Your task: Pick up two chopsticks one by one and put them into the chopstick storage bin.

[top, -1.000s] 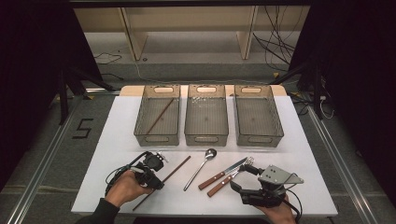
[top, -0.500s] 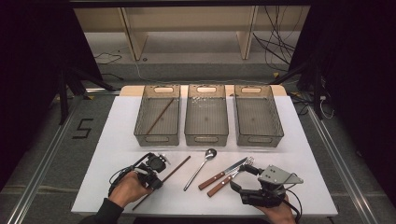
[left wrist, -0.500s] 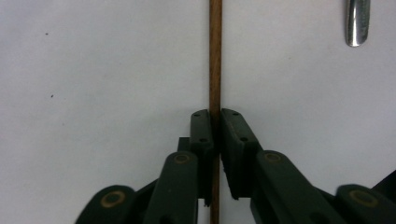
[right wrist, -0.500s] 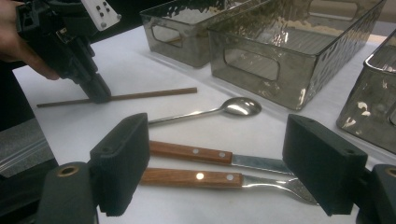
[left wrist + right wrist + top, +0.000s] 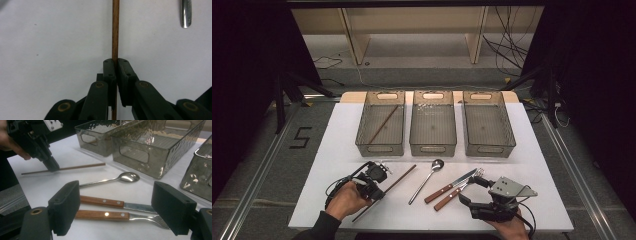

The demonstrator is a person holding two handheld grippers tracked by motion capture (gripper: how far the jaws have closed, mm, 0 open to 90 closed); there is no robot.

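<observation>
**Left gripper clamps the chopstick**

Left gripper (image 5: 374, 186) has just been closing, and I now see its jaws pinched together on the chopstick (image 5: 384, 193) that lies slantwise on the white table (image 5: 337, 140). A second ago those jaws stood apart over the stick; now, in the left gripper view, the two black pads press the brown shaft (image 5: 115, 30) from both sides, with most of its length running out ahead of them and a short stub showing behind. The stick still lies flat on the table surface; I see no gap under it yet.

I read this as the grasp being made and the lift being next. A matching chopstick (image 5: 382, 124) already lies diagonally in the left bin (image 5: 380, 148), so I judge that bin to be where this one belongs. The grip sits somewhat toward the near end of the stick rather than at its middle, so the far end may droop or swing as I raise it; I would lift slowly and keep it level before carrying it over the bin wall.

My right gripper (image 5: 473, 190) has not moved: its jaws stand wide and hold nothing, poised around the wooden handles of the knife (image 5: 450, 186) and the fork (image 5: 458, 192). The spoon (image 5: 426, 181) lies between the chopstick and the knife, untouched.
</observation>
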